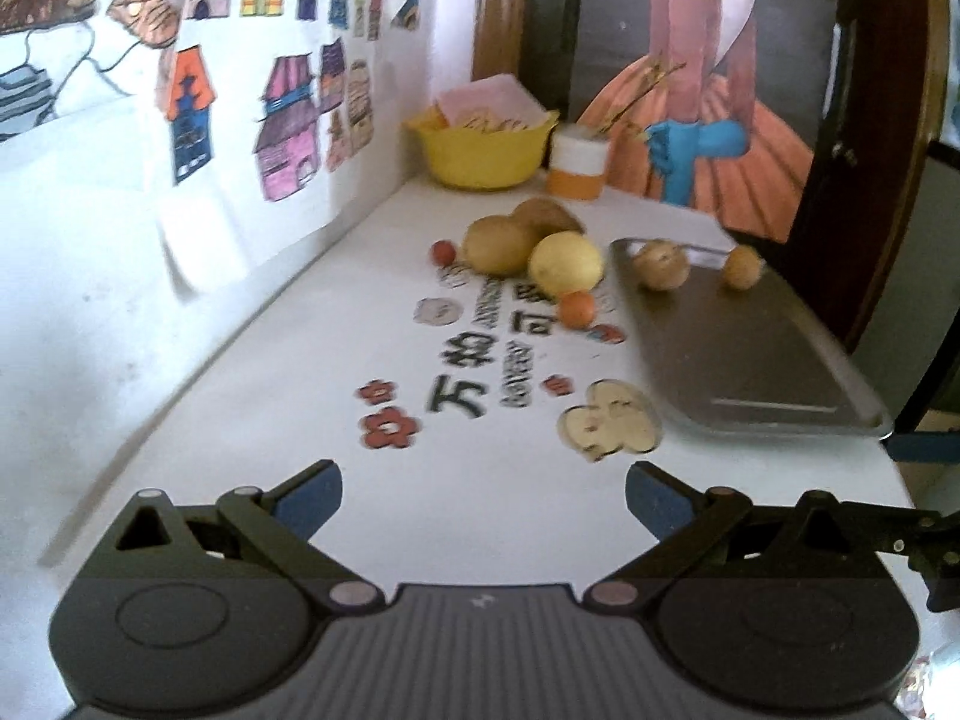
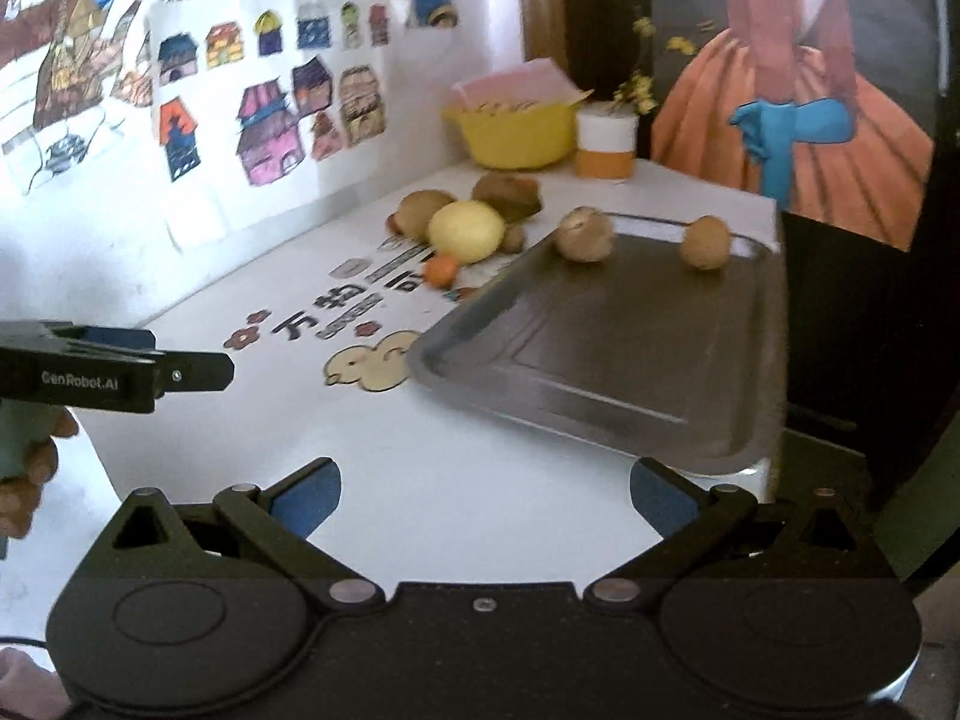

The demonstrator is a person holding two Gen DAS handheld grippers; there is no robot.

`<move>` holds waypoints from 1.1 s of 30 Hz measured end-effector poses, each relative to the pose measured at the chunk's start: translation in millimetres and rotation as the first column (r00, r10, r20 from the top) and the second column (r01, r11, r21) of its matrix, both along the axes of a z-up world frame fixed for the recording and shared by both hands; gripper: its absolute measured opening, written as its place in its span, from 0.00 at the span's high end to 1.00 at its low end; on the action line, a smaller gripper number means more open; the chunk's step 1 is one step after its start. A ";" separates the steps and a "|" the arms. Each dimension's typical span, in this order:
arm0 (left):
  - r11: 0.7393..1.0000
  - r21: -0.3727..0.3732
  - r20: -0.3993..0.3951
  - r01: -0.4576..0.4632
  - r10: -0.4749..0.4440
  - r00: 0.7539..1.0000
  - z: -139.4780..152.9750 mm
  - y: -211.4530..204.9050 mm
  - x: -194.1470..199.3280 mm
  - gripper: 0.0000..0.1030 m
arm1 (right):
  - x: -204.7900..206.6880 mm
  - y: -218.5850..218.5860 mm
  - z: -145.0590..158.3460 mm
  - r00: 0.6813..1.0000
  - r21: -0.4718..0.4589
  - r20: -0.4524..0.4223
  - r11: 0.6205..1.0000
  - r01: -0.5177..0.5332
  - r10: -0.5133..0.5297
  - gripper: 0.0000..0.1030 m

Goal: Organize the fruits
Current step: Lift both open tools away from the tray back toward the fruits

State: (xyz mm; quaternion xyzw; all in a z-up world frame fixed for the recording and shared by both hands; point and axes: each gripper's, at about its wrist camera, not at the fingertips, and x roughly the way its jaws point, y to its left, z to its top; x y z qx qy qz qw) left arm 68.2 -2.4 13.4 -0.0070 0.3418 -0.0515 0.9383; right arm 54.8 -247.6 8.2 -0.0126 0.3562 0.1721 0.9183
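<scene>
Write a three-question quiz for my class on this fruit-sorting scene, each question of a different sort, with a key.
1. True or false: the metal tray holds no fruit.
2. Which lies beside the tray, on the table? A) the yellow lemon B) a banana C) a green apple
3. Fill in: the left tool and right tool are both ____.

Key: 1 false, two small brown fruits sit at its far end; 2 A; 3 open, holding nothing.
</scene>
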 end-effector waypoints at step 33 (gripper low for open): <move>0.996 -0.085 0.057 -0.004 0.009 0.998 32.3 -13.6 165.4 0.01 | 148.7 61.4 3.5 0.950 -0.151 0.154 0.957 -0.248 0.270 0.01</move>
